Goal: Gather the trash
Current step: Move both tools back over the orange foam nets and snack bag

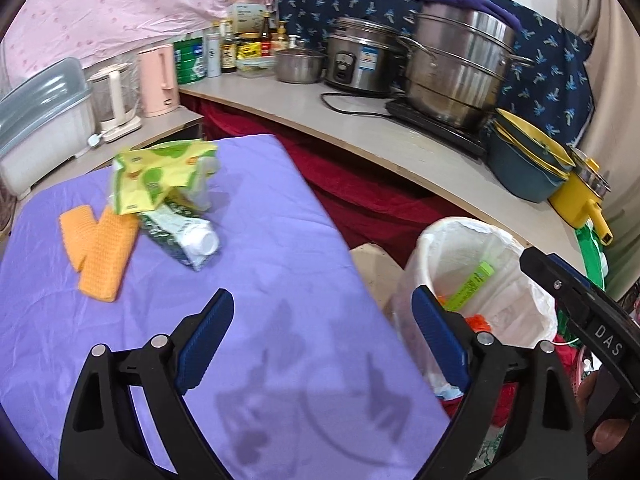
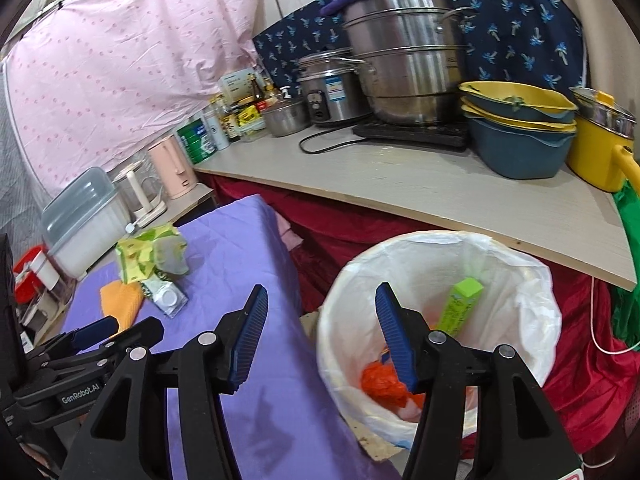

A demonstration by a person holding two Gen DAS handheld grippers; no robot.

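Note:
On the purple-covered table [image 1: 260, 240] lie a yellow-green wrapper [image 1: 160, 176], a crushed green-white carton [image 1: 180, 236] with a white cap and an orange cloth [image 1: 100, 252]. They also show in the right wrist view: wrapper [image 2: 140, 252], carton [image 2: 166, 296], cloth [image 2: 120, 300]. A white-lined bin [image 2: 440, 320] right of the table holds a green box [image 2: 460, 304] and orange plastic [image 2: 380, 384]. My left gripper [image 1: 322, 312] is open and empty above the table's right edge. My right gripper [image 2: 320, 308] is open and empty at the bin's left rim.
A counter [image 2: 400, 184] behind holds steel pots [image 2: 404, 56], a rice cooker [image 2: 328, 92], stacked blue-yellow bowls [image 2: 520, 128], a yellow pot [image 2: 600, 144], bottles and jars. A pink kettle [image 1: 158, 80] and a plastic box [image 1: 40, 120] stand at the left. Red cloth hangs below the counter.

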